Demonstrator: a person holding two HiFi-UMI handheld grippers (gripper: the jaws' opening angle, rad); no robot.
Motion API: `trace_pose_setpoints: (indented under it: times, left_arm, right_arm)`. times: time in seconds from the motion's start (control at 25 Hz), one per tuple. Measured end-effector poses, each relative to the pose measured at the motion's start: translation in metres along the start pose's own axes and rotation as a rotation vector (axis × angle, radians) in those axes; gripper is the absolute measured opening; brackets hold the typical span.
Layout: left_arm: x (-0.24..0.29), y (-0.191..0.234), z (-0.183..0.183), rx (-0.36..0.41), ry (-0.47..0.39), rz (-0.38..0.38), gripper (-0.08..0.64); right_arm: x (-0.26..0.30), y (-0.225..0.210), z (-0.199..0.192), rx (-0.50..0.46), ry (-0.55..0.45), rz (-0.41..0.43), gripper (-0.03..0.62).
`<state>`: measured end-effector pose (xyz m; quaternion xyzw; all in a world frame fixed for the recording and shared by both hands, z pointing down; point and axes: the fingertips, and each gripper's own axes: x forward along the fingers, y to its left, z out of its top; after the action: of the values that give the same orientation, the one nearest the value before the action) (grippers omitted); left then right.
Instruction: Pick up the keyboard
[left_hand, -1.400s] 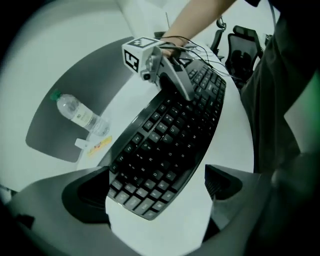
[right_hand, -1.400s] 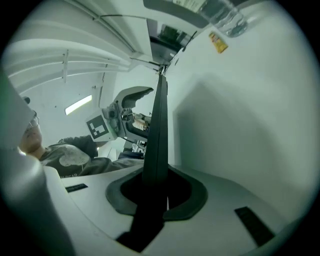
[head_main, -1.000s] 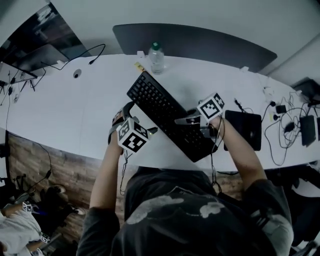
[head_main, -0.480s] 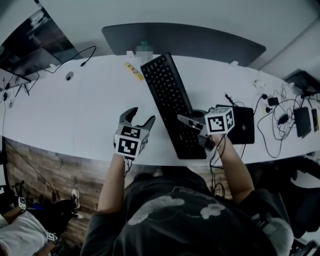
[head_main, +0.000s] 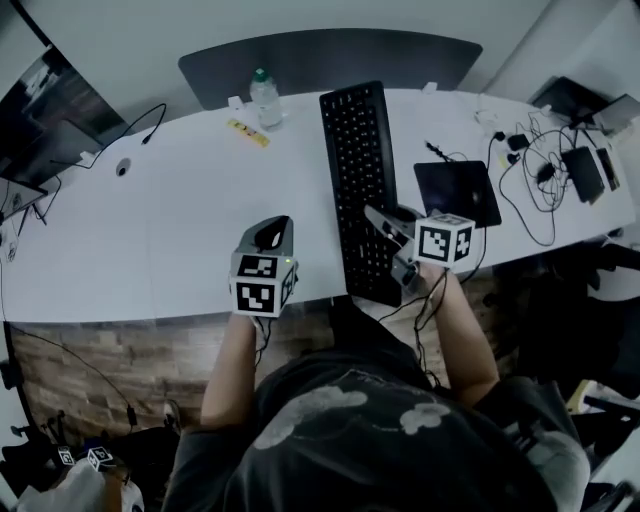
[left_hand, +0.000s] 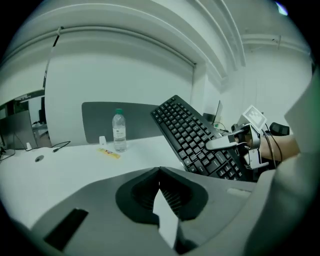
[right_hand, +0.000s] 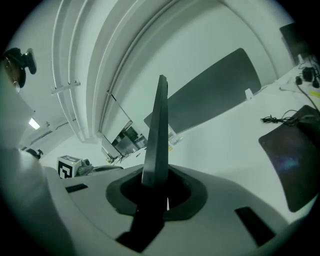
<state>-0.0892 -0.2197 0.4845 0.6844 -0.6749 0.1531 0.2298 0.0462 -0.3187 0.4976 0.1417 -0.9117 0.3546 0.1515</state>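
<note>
In the head view, the keyboard (head_main: 358, 180) runs down the middle of the frame. Its near end reaches past the table (head_main: 180, 230) edge, and the right gripper (head_main: 392, 240) clamps its lower right side. The left gripper (head_main: 272, 226), left of centre, is closed on nothing.

In the left gripper view, the jaws meet with nothing between them. The keyboard tilts up at right, with a bottle (left_hand: 119, 131) to its left.

In the right gripper view, the keyboard stands edge-on between narrowly set jaws.

We judge this one-ended grip risky, since the long board could twist or slip out. There is free room to the left, while a mat (right_hand: 292, 155) and cables (head_main: 540, 190) crowd the right.
</note>
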Motion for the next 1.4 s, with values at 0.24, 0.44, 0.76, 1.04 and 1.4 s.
trace_pose_setpoints:
  times: [0.24,0.44,0.76,1.04,1.4]
  left_arm:
    - [-0.041,-0.012,-0.027,0.016,-0.019,-0.048,0.003]
    - [-0.074,-0.024,-0.049,0.018,-0.035,-0.089,0.002]
    - [-0.133,-0.04,-0.082,0.017,-0.054,-0.126,0.002]
    - [-0.177,-0.061,-0.105,0.045,-0.092,-0.125,0.002]
    - [-0.182,-0.063,-0.114,0.0,-0.09,-0.108,0.002]
  right_arm:
    - [-0.027,0.039,-0.03,0.01,-0.088,-0.067,0.066]
    - [-0.046,0.068,-0.06,0.014,-0.155,-0.084,0.065]
    - [-0.082,0.115,-0.112,0.018,-0.196,-0.138,0.064]
    - [-0.115,0.151,-0.156,0.017,-0.224,-0.14,0.064]
    - [-0.129,0.138,-0.177,0.032,-0.163,-0.177,0.064]
